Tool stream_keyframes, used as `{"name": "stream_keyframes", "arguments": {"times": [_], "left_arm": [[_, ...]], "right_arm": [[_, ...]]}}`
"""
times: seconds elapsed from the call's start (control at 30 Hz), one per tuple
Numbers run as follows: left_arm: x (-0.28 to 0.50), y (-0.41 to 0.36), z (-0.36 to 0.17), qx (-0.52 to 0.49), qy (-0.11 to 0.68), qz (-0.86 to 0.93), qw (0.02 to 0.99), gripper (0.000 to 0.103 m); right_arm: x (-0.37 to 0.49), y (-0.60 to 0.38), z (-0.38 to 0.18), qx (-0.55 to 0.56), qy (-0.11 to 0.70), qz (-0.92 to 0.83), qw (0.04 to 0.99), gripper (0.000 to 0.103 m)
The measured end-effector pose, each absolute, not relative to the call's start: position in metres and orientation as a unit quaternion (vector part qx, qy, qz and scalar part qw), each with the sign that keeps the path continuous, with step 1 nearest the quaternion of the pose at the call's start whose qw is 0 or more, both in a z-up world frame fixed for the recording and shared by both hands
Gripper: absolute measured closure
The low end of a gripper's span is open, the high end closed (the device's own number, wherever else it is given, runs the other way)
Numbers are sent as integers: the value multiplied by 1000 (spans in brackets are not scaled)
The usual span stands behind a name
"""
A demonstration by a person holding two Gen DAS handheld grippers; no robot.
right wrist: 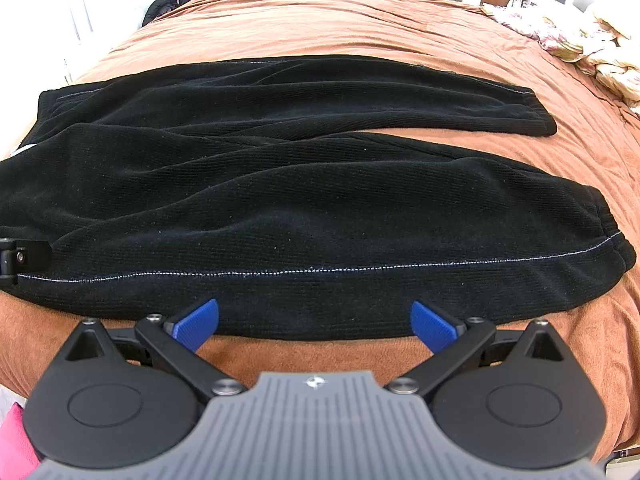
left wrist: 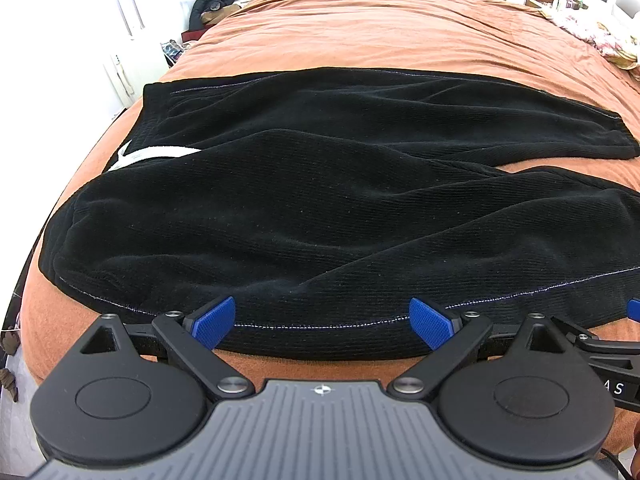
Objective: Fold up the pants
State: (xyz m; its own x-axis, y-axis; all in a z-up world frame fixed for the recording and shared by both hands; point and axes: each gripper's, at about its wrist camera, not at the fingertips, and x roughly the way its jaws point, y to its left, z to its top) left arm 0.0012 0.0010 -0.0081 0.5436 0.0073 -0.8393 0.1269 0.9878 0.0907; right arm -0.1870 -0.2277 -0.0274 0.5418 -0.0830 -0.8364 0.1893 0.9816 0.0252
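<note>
Black corduroy pants [left wrist: 320, 208] lie spread sideways across an orange-brown bedspread [left wrist: 360, 28], waist to the left and both legs running right. A white label [left wrist: 156, 154] shows inside the waist. My left gripper [left wrist: 323, 322] is open at the pants' near edge, blue pads on either side of the stitched seam. My right gripper [right wrist: 315, 322] is open too, at the near edge of the front leg [right wrist: 320, 240], further right along the same seam. Neither holds cloth. The right gripper's edge shows at the far right of the left wrist view.
A rumpled floral quilt [right wrist: 592, 44] lies at the bed's far right. Dark clothes [left wrist: 216, 4] are heaped beyond the bed's far left corner. A white wall and door stand left. Something pink [right wrist: 12, 444] sits low left by the bed.
</note>
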Motion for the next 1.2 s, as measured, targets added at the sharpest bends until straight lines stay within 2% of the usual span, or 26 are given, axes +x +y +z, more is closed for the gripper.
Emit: {"name": "stream_keyframes", "arguments": {"times": [0.87, 1.0, 1.2], "left_arm": [[4, -1, -15, 73, 477, -37, 875, 0], [5, 3, -24, 85, 469, -31, 879, 0], [7, 17, -41, 74, 466, -33, 881, 0]], "right_arm": [[-187, -234, -31, 63, 474, -82, 875, 5], [-202, -274, -41, 97, 474, -113, 867, 5], [-247, -391, -66, 223, 467, -206, 831, 5]]}}
